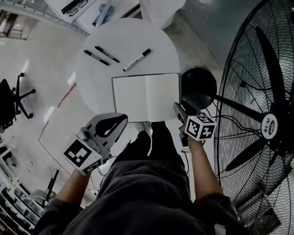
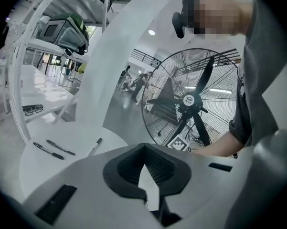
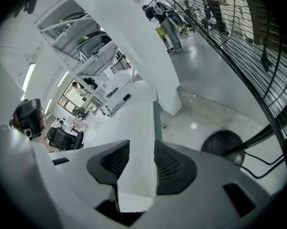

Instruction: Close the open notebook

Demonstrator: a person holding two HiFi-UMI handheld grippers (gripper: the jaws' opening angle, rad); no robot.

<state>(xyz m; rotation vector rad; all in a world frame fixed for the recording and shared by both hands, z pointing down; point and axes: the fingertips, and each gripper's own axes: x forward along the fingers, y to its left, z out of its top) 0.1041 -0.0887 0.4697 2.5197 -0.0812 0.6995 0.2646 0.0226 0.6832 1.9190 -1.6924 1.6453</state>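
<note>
An open notebook [image 1: 146,97] lies flat, pages up, in the middle of the head view, on the near part of a round white table [image 1: 127,38]. Its long side runs left to right across the frame, and its spine runs top to bottom.

The right gripper [image 1: 177,109] is at the notebook's lower right corner with its jaws apart, and the page edge shows between them without being pinched. The left gripper [image 1: 120,120], at lower left, is closed and empty, apart from the book.

Risks:
- With nothing pinning the notebook, a push could slide it toward the pens [image 1: 107,54].
- The jaws might lift only a loose page rather than the whole right half.
</note>
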